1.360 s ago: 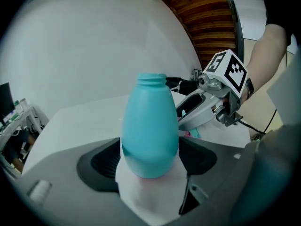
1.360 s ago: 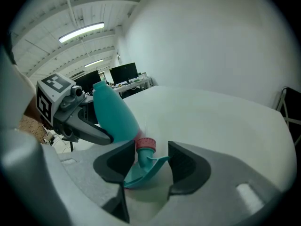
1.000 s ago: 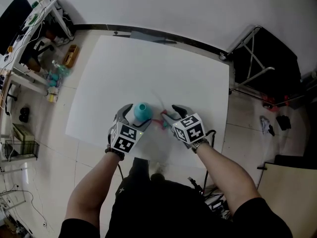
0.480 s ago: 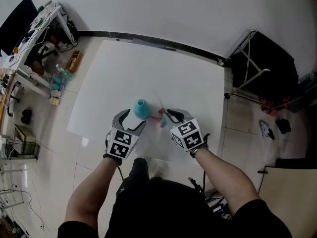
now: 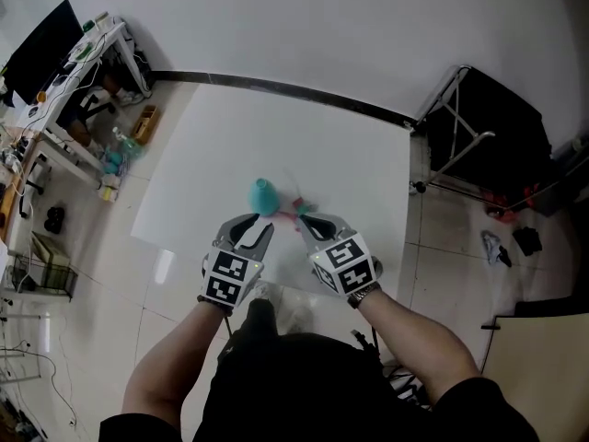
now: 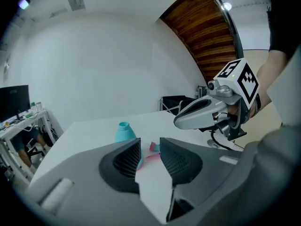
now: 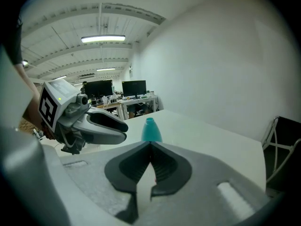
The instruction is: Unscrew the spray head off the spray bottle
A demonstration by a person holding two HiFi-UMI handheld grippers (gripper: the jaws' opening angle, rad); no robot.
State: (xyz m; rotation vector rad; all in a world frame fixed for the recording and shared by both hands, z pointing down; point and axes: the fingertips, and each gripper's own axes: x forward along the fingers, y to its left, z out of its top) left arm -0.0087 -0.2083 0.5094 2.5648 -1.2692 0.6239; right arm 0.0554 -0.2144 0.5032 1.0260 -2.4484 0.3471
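Note:
The teal spray bottle (image 5: 264, 196) stands upright on the white table (image 5: 350, 145) with its neck bare, also seen in the left gripper view (image 6: 124, 132) and the right gripper view (image 7: 151, 130). The pink and teal spray head (image 5: 299, 211) lies on the table just right of it (image 6: 153, 148). My left gripper (image 5: 250, 229) hovers short of the bottle; its jaws have just been closing, a gap remains and nothing is between them (image 6: 149, 153). My right gripper (image 5: 309, 222) hangs near the spray head, having just closed to shut on nothing (image 7: 150, 149).
A cluttered desk with a monitor (image 5: 64, 63) stands at the far left. A black folding stand (image 5: 479, 118) is beyond the table's right edge. Small items lie on the tiled floor at the right (image 5: 502, 238).
Both grippers have pulled back toward the person and lifted away from the bottle and the spray head. Both pairs of jaws have narrowed; the right pair now meets.

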